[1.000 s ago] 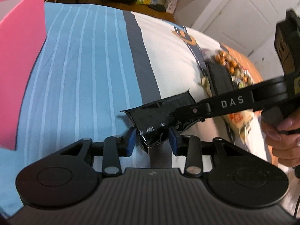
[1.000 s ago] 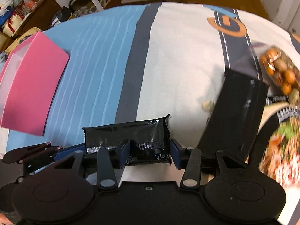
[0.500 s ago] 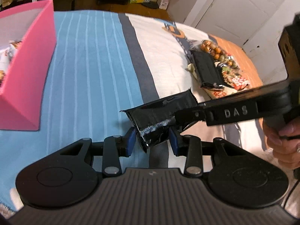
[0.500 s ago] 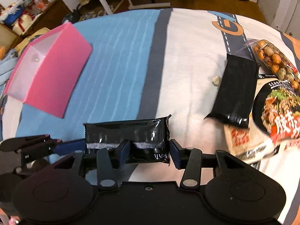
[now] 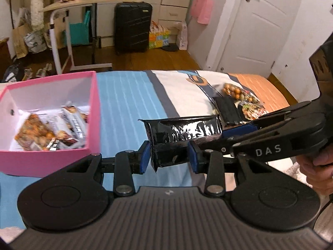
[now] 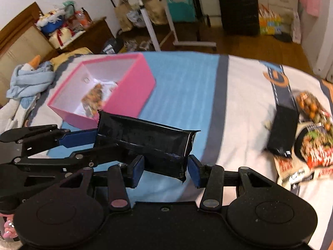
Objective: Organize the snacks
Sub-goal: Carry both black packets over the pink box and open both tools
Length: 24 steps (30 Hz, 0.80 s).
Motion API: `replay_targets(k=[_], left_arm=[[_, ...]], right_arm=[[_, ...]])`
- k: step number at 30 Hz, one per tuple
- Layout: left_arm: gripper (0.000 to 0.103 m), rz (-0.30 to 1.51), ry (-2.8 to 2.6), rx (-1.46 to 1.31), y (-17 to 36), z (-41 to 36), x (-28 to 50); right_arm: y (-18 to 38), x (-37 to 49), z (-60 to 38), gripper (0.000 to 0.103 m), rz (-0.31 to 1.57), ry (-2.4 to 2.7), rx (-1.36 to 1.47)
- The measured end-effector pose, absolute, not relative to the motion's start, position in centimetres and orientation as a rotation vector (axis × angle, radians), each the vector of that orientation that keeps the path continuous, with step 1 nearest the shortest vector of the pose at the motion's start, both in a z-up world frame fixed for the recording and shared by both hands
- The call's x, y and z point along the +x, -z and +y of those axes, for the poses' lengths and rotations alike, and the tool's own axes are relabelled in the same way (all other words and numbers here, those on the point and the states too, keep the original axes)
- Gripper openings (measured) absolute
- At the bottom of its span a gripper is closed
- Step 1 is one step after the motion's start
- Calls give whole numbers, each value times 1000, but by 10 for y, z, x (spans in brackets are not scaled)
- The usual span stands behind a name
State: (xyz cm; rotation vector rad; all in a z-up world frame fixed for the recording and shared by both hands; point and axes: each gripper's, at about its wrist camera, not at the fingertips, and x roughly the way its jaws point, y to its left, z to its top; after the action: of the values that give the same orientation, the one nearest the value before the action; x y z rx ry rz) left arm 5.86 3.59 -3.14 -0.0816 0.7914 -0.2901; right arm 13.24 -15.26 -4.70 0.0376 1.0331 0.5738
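A shiny black snack packet [image 5: 183, 137] hangs in the air above the striped bed, held at both ends. My left gripper [image 5: 169, 156] is shut on its near end; my right gripper [image 6: 165, 167] is shut on its other end [image 6: 145, 143]. Each gripper shows in the other's view, the right one [image 5: 270, 133] and the left one [image 6: 52, 143]. The pink box [image 5: 52, 158] with several snack packs inside stands at the left, and also shows in the right wrist view [image 6: 133, 95]. More snacks lie at the right: a black packet [image 5: 228, 109], a bag of round nuts [image 5: 235, 90], a noodle pack [image 6: 314, 148].
A blue plush toy [image 6: 29, 79] lies beyond the pink box. Past the bed's far edge stand a white-legged desk [image 5: 68, 31], a black suitcase [image 5: 132, 27] and a white door [image 5: 256, 20]. Striped blue sheet [image 5: 129, 95] lies between box and snacks.
Both grippers have lifted the black packet high off the bed and tilted up. The pink box's open inside and the room beyond have come into view.
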Motion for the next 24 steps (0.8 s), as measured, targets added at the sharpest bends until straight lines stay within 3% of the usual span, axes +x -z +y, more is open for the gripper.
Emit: replay_targets(k=[7,15,24], left_arm=[[36,762,227,-67,6,79,54],[36,758,128,-99,0,141,71],[36,809,70,-222,30,215,109]], right_arm=[[24,135,-116,46,993,-637,36],[21,156,-65,26,986,-713,78],[46,187,-3,25,1011,-753,31]])
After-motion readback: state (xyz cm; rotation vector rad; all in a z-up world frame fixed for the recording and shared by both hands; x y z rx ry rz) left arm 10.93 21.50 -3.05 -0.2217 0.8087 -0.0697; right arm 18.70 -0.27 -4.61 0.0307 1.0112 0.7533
